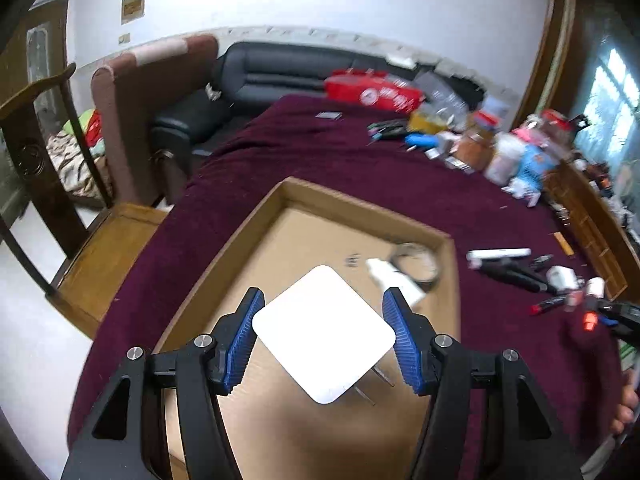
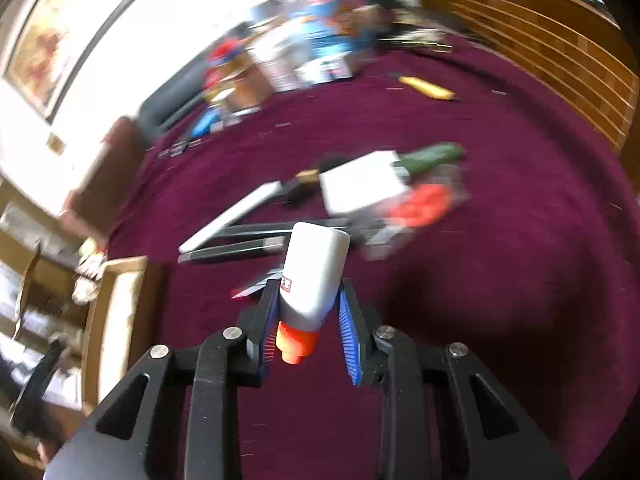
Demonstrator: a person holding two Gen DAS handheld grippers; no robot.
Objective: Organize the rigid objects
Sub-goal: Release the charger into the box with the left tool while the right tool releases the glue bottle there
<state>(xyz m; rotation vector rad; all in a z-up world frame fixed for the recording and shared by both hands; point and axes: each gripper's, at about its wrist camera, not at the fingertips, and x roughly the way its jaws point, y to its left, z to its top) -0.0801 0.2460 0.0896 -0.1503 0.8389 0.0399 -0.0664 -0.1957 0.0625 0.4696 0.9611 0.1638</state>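
Note:
My left gripper (image 1: pixel 323 300) holds a white square plug adapter (image 1: pixel 324 334) by two opposite corners, over the open cardboard tray (image 1: pixel 240 236); its metal prongs point down at the lower right. In the tray lie a white charger block (image 1: pixel 394 278) and a coiled cable (image 1: pixel 420 258). My right gripper (image 2: pixel 306 292) is shut on a white bottle with an orange cap (image 2: pixel 312 284), cap toward the camera, above the maroon cloth. The tray's corner (image 2: pixel 116 280) is at its left. The right gripper also shows at the far right of the left wrist view (image 1: pixel 612 314).
On the maroon cloth lie a white bar and dark pens (image 2: pixel 240 224), a white box (image 2: pixel 364 186), a red item (image 2: pixel 424 204) and a green one (image 2: pixel 432 156). Cluttered boxes and bottles (image 1: pixel 500 140) line the far edge. A wooden chair (image 1: pixel 108 248) stands left.

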